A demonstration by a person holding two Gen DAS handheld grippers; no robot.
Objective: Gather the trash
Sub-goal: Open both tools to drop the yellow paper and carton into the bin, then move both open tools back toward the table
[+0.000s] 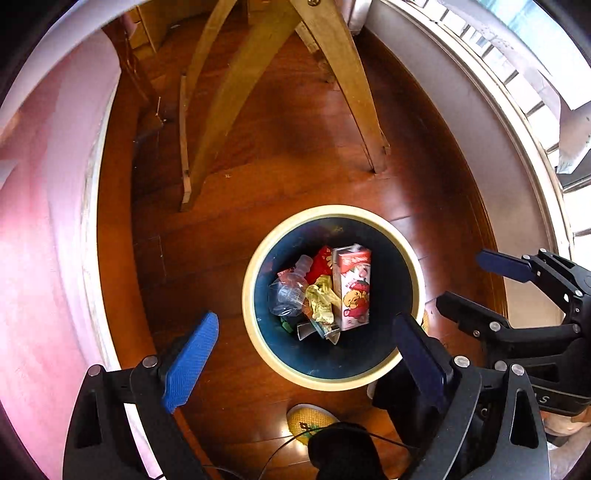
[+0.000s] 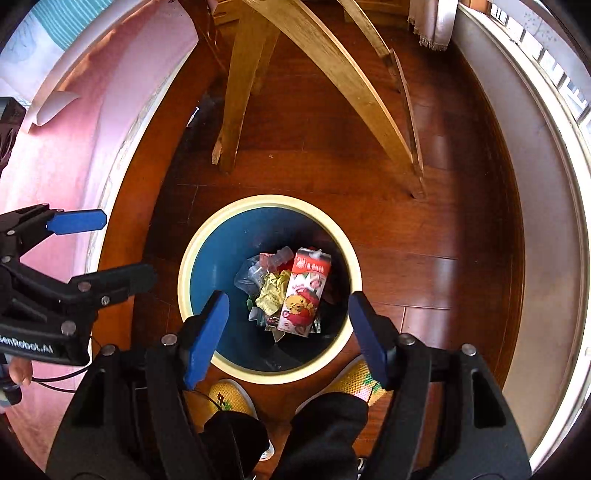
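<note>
Hovering spread and empty, the left gripper (image 1: 306,354) and right gripper (image 2: 288,332) both point down at the bin (image 2: 199,240), where the milk carton (image 2: 304,291) already lies, long axis running near-to-far, nearer the right gripper.

Home room: wooden floor (image 1: 295,155), chair legs (image 1: 229,92), curtain (image 2: 432,22).

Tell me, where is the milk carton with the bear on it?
The milk carton lies inside the round bin on the wooden floor, at the right of the trash pile, next to a crumpled yellow wrapper and a clear plastic bottle, in both wrist views.
</note>
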